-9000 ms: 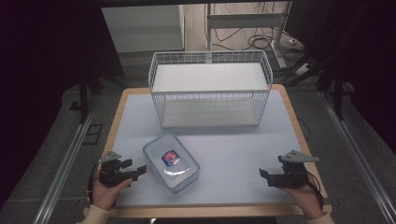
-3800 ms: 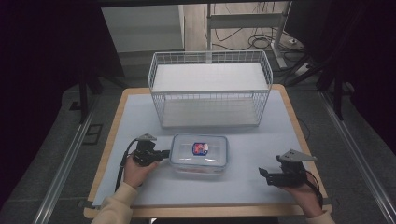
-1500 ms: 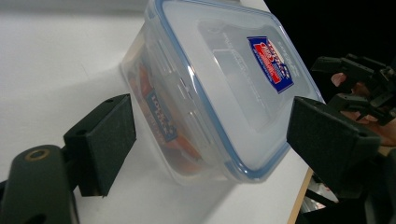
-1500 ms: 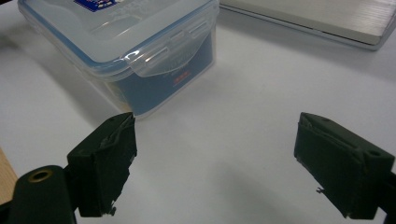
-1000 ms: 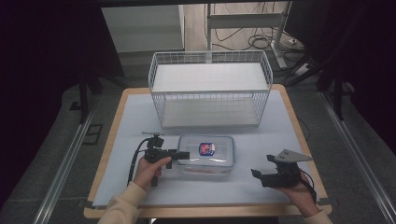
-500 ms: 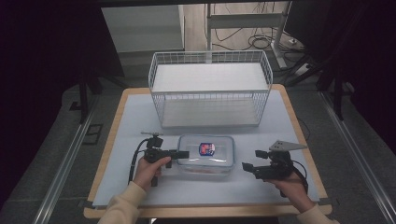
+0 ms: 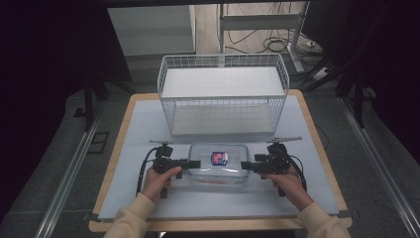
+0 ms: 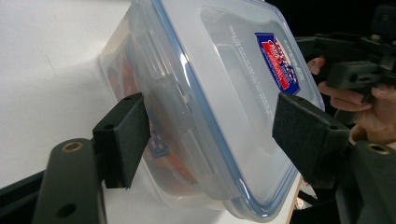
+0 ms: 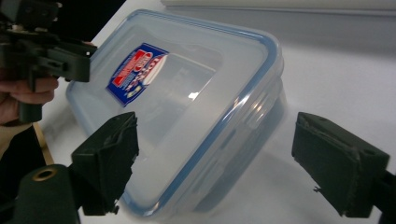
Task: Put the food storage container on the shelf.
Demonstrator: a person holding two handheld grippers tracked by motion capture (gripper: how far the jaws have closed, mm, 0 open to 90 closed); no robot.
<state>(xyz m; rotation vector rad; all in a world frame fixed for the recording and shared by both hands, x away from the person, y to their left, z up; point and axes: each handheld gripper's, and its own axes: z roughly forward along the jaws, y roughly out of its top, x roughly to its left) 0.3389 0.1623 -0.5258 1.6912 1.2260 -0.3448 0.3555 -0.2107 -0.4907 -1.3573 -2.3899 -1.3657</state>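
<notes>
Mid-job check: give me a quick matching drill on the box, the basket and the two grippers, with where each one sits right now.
Things:
1. clear lidded box
2. white wire basket
3. left gripper
4. right gripper

Places:
A. at the box's right end, open
B. far side of the table
C. between the two grippers
D. at the box's left end, open

Pairs: 1-C, 2-B, 3-D, 4-A

This looks like a lab or test room. A wood-edged bench [image 7: 317,144] with a pale mat stands alone among dark curtains, metal floor rails [image 7: 64,188] run along both sides, and loose cables [image 7: 270,44] lie behind a metal frame.
</notes>
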